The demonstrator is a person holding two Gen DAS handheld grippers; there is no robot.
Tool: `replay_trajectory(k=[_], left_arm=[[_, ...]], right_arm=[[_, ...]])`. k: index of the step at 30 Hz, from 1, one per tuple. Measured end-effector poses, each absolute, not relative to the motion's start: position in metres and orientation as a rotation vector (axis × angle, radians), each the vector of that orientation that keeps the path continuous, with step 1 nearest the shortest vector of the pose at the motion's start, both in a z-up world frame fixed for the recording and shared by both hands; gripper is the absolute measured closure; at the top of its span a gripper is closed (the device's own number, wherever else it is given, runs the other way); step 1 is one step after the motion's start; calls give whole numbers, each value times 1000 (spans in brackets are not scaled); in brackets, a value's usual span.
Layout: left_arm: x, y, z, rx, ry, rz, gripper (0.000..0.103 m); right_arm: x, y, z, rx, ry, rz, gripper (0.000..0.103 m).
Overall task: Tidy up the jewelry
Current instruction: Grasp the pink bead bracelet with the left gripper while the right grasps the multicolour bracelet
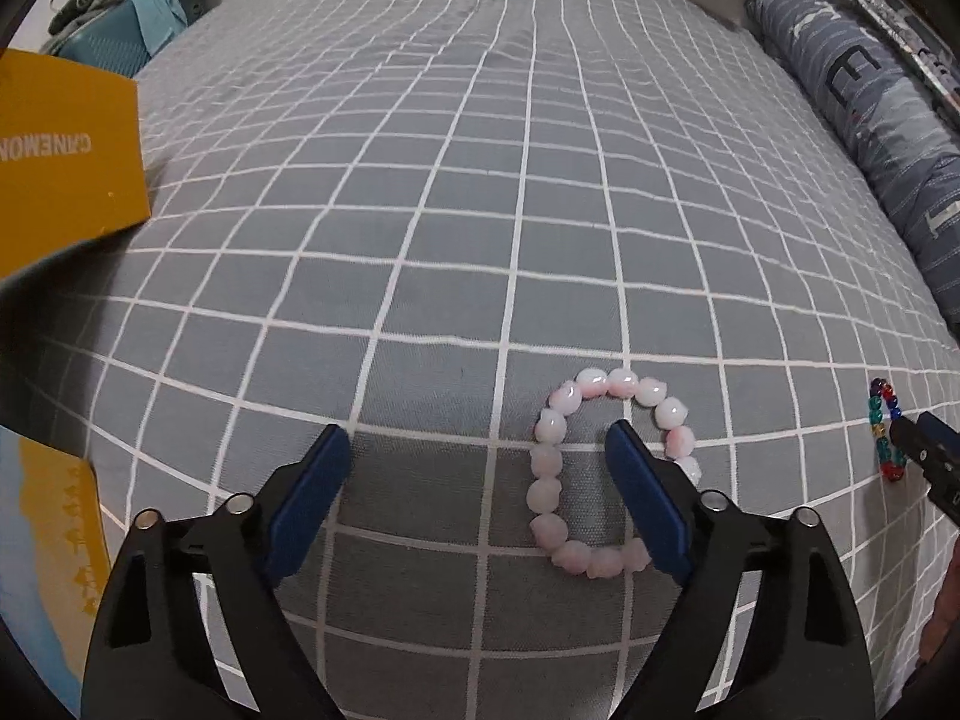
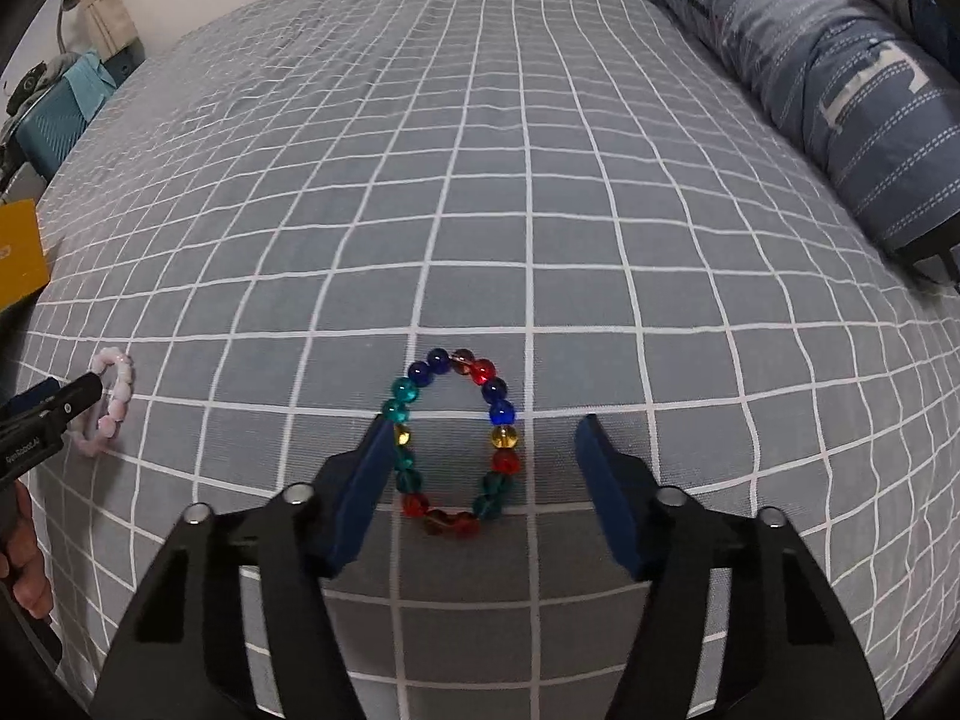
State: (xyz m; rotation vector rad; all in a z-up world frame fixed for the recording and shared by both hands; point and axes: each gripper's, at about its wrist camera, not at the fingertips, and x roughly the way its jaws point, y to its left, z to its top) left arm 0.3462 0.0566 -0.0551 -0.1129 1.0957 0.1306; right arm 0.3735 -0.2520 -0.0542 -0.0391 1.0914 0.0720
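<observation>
A pink bead bracelet (image 1: 549, 462) lies in a ring on the grey checked bedsheet (image 1: 480, 210). My left gripper (image 1: 477, 435) stands open low over it. Its right finger (image 1: 642, 498) is inside the ring, and the ring's left side lies between the fingers. A multicoloured glass-bead bracelet (image 2: 503, 437) lies flat between the fingers of my right gripper (image 2: 486, 420), which is open; its left finger (image 2: 360, 480) is at the bracelet's left edge. Each view shows the other bracelet at its edge: the coloured bracelet (image 1: 885, 432) and the pink bracelet (image 2: 117, 396).
A yellow box (image 1: 60, 162) stands at the left, with a yellow and blue card (image 1: 54, 540) below it. A rolled blue striped quilt (image 2: 810, 60) runs along the right side of the bed. A teal case (image 1: 114, 42) stands beyond the far left corner.
</observation>
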Motion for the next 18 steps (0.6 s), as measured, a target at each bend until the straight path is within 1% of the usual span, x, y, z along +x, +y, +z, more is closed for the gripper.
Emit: replay_trajectory(k=[3,6,8,9,11,12,14,16,18], left_arm=[[347,54,-58,-106,1097,127,27],[347,53,-60,-100,1095,120,38],[347,51,-61,-85,1097,115,50],[347,51,-61,-82,1099,115,53],[345,48,-60,-77,1104,114,68],[343,46,-59,-76,1106,109,72],[342,44,-58,-65,1111,98,86],[339,39,-57,-24,1109,99,92],[338,38,-56,-14,1104,99,93]], right_arm=[[377,-256,-57,-28,1105,61,56],[380,-259,-60,-21,1114,56,63],[383,-259,-63,-24,1119,51,69],[383,-259,-64,-24,1122,50,70],[384,-259,-65,-22,1127,50,82],[384,-259,-65,-19,1132,50,84],[384,-257,-65,-22,1137,53,93],[384,-254,-66,-35,1138,46,94],[384,-253,-65,-39,1135,41,94]])
